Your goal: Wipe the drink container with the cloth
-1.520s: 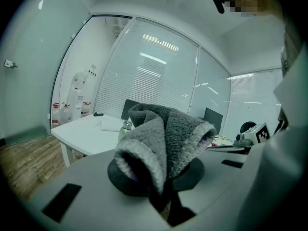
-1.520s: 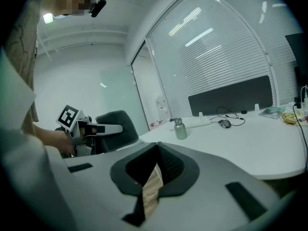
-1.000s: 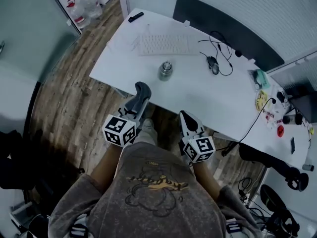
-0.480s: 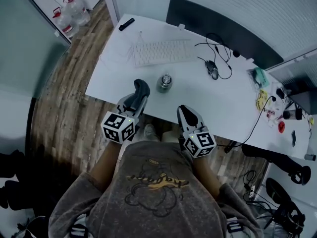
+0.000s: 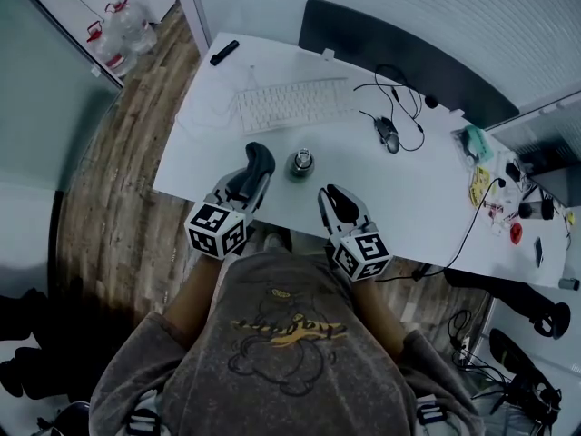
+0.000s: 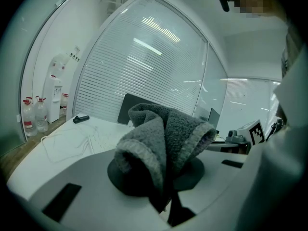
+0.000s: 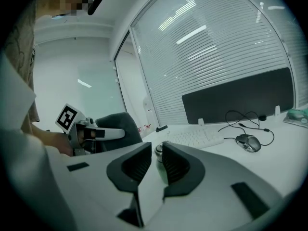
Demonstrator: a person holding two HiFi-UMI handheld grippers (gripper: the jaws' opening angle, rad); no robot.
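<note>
Near the front edge of the white counter (image 5: 427, 193) stands the metal drink container (image 5: 301, 163), and just left of it our left hand-held gripper (image 5: 254, 174) pinches a bunched grey cloth (image 5: 260, 157). Right of the container and nearer to us, our right hand-held gripper (image 5: 330, 198) has just been opening its jaws to a narrow gap; nothing sits between them, and we see the container beyond.

Most of the drink container (image 7: 159, 150) behind the right claw (image 7: 157, 145), only its cap visible
</note>
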